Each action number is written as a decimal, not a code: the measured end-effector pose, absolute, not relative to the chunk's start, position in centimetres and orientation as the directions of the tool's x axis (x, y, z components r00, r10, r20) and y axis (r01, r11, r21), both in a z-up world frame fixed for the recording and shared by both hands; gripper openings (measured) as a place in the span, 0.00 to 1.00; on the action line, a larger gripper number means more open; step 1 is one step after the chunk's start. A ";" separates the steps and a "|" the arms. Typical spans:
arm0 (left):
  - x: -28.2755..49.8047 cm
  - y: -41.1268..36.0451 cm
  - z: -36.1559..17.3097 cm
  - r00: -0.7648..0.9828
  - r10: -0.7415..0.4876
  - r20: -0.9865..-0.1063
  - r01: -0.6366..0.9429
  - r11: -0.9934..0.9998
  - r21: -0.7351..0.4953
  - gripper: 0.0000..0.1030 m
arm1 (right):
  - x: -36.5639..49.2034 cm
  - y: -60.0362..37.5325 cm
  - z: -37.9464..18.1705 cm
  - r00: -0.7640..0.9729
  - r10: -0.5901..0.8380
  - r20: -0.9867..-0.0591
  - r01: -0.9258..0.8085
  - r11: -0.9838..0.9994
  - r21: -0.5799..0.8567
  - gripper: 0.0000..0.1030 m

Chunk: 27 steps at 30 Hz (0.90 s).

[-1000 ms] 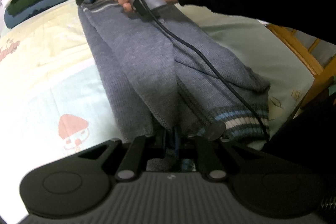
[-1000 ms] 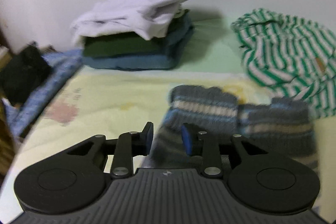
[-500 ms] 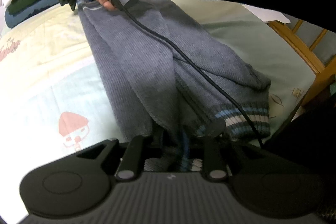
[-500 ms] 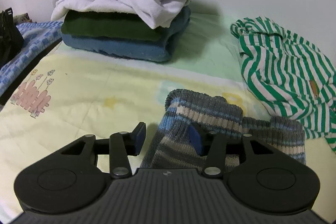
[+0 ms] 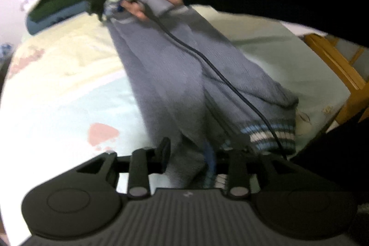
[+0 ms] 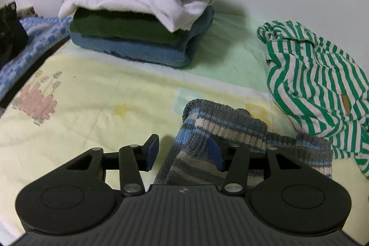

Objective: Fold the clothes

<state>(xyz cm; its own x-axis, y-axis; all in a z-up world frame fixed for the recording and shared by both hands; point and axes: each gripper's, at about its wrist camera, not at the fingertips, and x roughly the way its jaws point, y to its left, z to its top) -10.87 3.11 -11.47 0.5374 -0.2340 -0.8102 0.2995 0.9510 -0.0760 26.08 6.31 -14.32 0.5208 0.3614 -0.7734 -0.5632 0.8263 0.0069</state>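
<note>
Right wrist view: right gripper (image 6: 183,150) agape around sweater (image 6: 219,128) hem; left gripper (image 5: 188,155) likewise agape, so folds could slump.

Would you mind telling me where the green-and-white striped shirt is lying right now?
In the right wrist view, the striped shirt lies crumpled on the bed at the right, beyond the grey sweater and right of the stack of folded clothes.
</note>
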 end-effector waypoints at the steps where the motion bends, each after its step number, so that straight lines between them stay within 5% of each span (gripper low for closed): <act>1: -10.9 3.4 -11.0 0.553 -0.231 -0.801 0.287 0.955 -0.077 0.33 | 26.1 5.9 -14.0 0.517 0.371 -0.771 -0.557 0.830 0.026 0.49; 11: -7.0 1.2 -11.7 0.573 -0.224 -0.788 0.250 0.964 -0.092 0.32 | 25.4 0.9 -12.4 0.514 0.400 -0.759 -0.504 0.857 0.110 0.45; 13: -6.5 0.9 -12.5 0.554 -0.229 -0.800 0.248 0.963 -0.104 0.32 | 25.4 -0.1 -12.7 0.502 0.395 -0.770 -0.499 0.859 0.115 0.35; 19: -5.6 0.7 -14.6 0.506 -0.237 -0.829 0.238 0.963 -0.130 0.33 | 25.1 -1.3 -14.1 0.489 0.390 -0.780 -0.502 0.857 0.114 0.26; 27: -6.4 1.3 -14.6 0.511 -0.230 -0.828 0.223 0.966 -0.130 0.36 | 25.7 -0.1 -14.6 0.510 0.397 -0.763 -0.536 0.841 0.080 0.30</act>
<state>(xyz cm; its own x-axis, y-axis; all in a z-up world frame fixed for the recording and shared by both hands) -6.42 1.26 -14.64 0.5107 -0.2300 -0.8284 0.2235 0.9659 -0.1304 25.72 -0.09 -14.64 0.5098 0.3970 -0.7632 -0.5355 0.8408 0.0796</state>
